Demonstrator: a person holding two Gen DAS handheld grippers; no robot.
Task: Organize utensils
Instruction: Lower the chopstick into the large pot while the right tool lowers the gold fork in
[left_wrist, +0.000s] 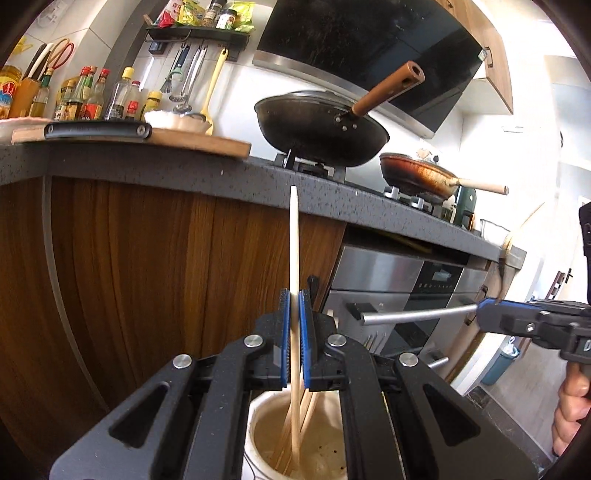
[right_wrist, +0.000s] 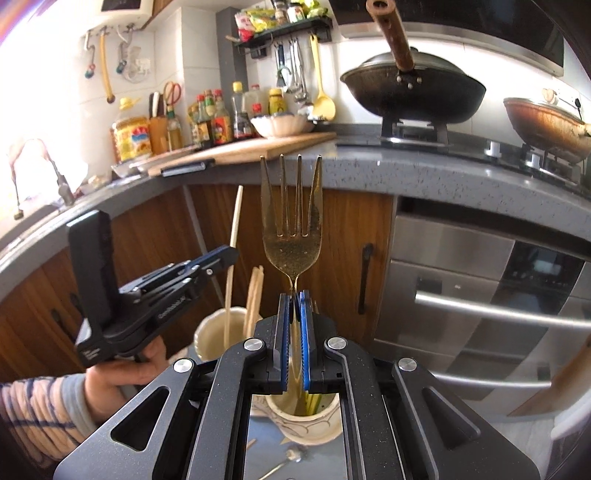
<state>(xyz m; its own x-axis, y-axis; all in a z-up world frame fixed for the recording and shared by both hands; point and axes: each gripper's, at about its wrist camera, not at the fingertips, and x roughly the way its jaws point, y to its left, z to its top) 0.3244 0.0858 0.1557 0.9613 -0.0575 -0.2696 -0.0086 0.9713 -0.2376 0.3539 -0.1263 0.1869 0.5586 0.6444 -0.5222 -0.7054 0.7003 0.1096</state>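
Looking along the left gripper (left_wrist: 294, 295), its blue ribbed pads are clamped narrow on a single pale wooden chopstick (left_wrist: 294, 240). The stick stands near upright at centre frame, its upper end rising past the grey speckled counter edge (left_wrist: 184, 173), its lower end reaching down into a cream ceramic holder (left_wrist: 258, 435) at the bottom centre. More wooden chopsticks (left_wrist: 308, 410) lean inside that holder. At the right edge the right gripper (left_wrist: 484, 308) shows side-on, pinching a round, matte metal handle (left_wrist: 417, 315) that points left. A hand (left_wrist: 570, 410) grips its stock at lower right. A black wok (left_wrist: 321, 129) with a brown handle sits on the hob, upper centre.

From the right wrist view, the right gripper (right_wrist: 294, 295) is closed tight on the thin neck of a gold-toned, glossy fork (right_wrist: 291, 221). Four tines point straight up at centre frame, in front of the counter edge (right_wrist: 406, 166) and wood-grain cabinet. Below the jaws sits a cream, patterned ceramic cup (right_wrist: 314, 424). At left the left gripper (right_wrist: 227, 254) holds the chopstick (right_wrist: 236, 218) over a second cream holder (right_wrist: 207, 338) with other sticks (right_wrist: 255, 295) in it. A hand (right_wrist: 118, 384) in a striped sleeve bears it. A small metal spoon (right_wrist: 291, 456) lies at the bottom centre, partly hidden.
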